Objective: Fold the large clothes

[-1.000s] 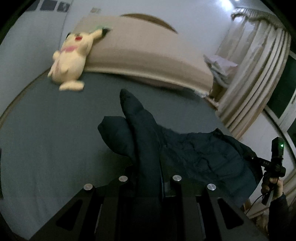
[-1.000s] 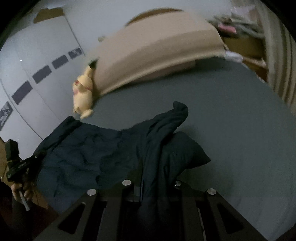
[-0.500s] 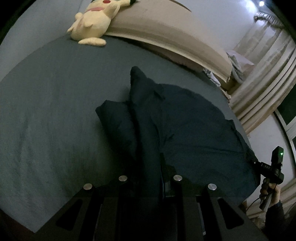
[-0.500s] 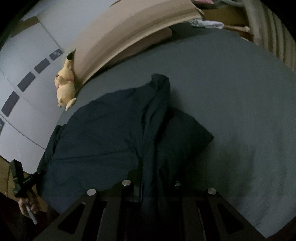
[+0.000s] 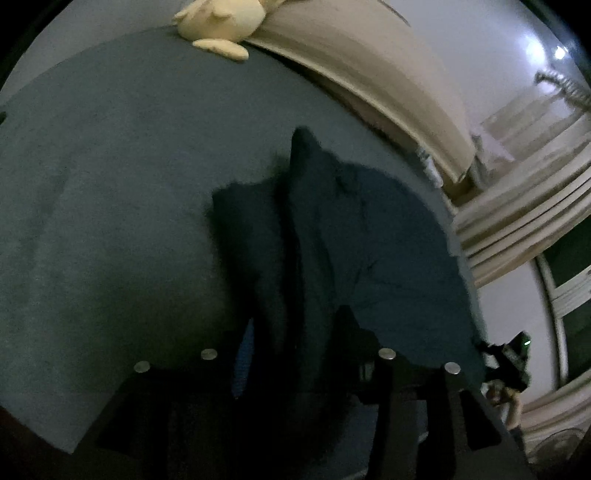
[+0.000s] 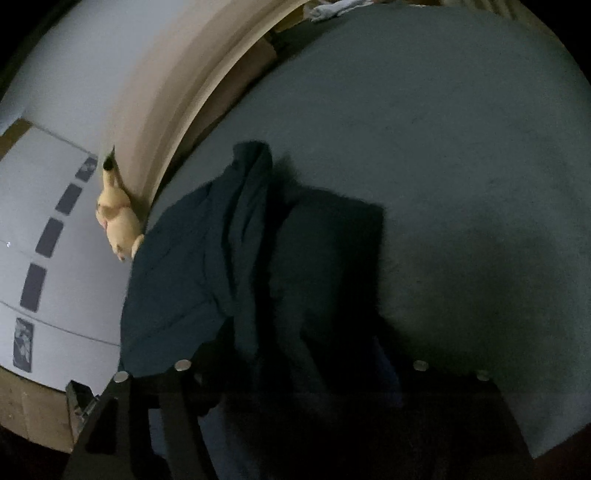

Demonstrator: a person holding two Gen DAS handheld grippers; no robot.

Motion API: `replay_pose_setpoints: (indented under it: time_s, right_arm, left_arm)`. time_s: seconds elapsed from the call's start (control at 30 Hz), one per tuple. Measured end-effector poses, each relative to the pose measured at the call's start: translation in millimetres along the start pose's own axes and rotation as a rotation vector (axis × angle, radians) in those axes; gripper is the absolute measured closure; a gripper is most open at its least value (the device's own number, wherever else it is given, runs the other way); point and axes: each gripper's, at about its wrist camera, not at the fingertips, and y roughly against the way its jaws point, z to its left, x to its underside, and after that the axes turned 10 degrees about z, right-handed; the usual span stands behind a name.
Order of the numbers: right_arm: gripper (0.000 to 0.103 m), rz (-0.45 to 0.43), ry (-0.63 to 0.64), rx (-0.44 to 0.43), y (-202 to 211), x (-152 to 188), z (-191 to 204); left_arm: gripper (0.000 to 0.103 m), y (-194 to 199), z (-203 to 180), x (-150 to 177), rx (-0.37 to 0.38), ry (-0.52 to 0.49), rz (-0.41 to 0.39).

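Note:
A large dark navy jacket [image 5: 362, 251] lies spread on the grey bed [image 5: 110, 184]. It also shows in the right wrist view [image 6: 192, 273]. My left gripper [image 5: 295, 373] has its jaws spread wide, with a fold of the jacket lying loose between them. My right gripper [image 6: 299, 373] also has wide jaws with the jacket's other end draped between them. A sleeve [image 5: 243, 229] lies doubled beside the body of the jacket. The right gripper shows at the jacket's far edge in the left wrist view [image 5: 508, 356].
A yellow plush toy [image 5: 218, 18] leans on the beige headboard [image 5: 362, 62]; the toy also shows in the right wrist view [image 6: 118, 221]. Beige curtains [image 5: 524, 206] hang at the right. White wardrobe doors [image 6: 44, 221] stand beside the bed.
Both grippers have lowered and tilted down toward the bed. The jacket has gone from hanging stretched to lying flat. Both pairs of jaws have spread apart from their earlier closed hold.

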Motion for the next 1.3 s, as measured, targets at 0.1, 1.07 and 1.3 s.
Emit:
replay_pose_setpoints:
  time_s: [0.1, 1.07, 1.3]
  right_arm:
    - [0.028, -0.057, -0.025, 0.051, 28.4, -2.5, -4.1]
    - [0.011, -0.051, 0.501, 0.616, -138.1, -74.1, 207.9]
    - [0.000, -0.014, 0.459, 0.610, -150.3, -91.7, 194.2]
  left_arm:
    - [0.048, 32.7, 0.8, -5.6, -0.046, 0.012, -0.088]
    - [0.034, -156.1, -158.7, -120.6, -0.602, -0.277, -0.015]
    - [0.026, -174.3, -155.0, -132.7, -0.633, -0.289, -0.004]
